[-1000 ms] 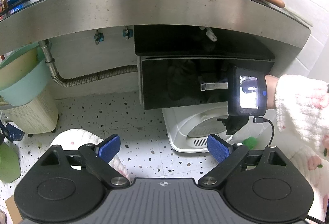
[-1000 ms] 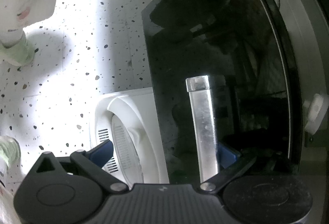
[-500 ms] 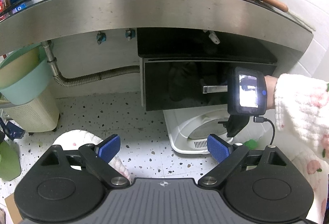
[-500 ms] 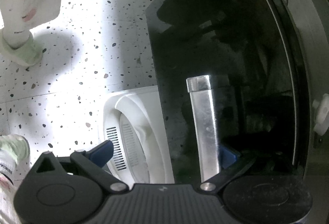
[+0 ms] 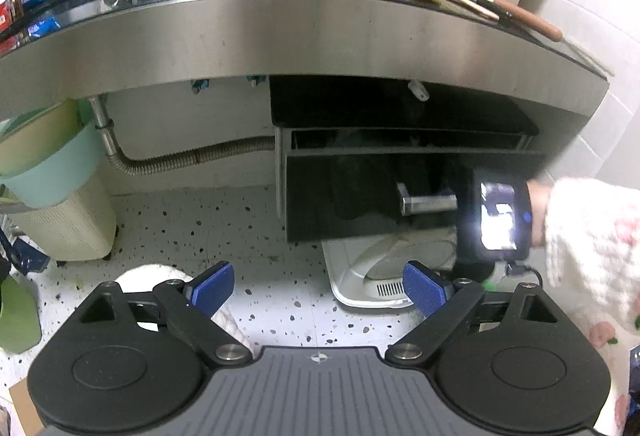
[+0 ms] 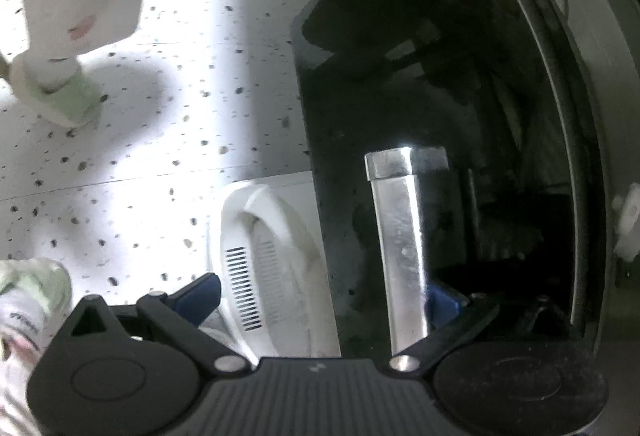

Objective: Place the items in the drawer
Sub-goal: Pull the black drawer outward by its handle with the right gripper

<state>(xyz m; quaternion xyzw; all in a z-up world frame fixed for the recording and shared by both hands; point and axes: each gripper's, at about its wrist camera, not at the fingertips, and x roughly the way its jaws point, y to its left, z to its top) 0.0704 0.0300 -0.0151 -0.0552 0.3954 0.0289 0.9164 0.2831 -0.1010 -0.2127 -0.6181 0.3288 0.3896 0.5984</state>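
While both tongs gape, right tongs astride the drawer handle, white scale underneath, left tongs empty.

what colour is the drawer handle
Shiny brushed silver metal on the drawer handle, clearest in the right wrist view.

Speckled white floor (brightly lit) beneath a steel-edged counter.

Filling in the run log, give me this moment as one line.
phase: opening drawer | right tool: open, one finger hooked behind handle | left tool: open, empty | drawer: partly out
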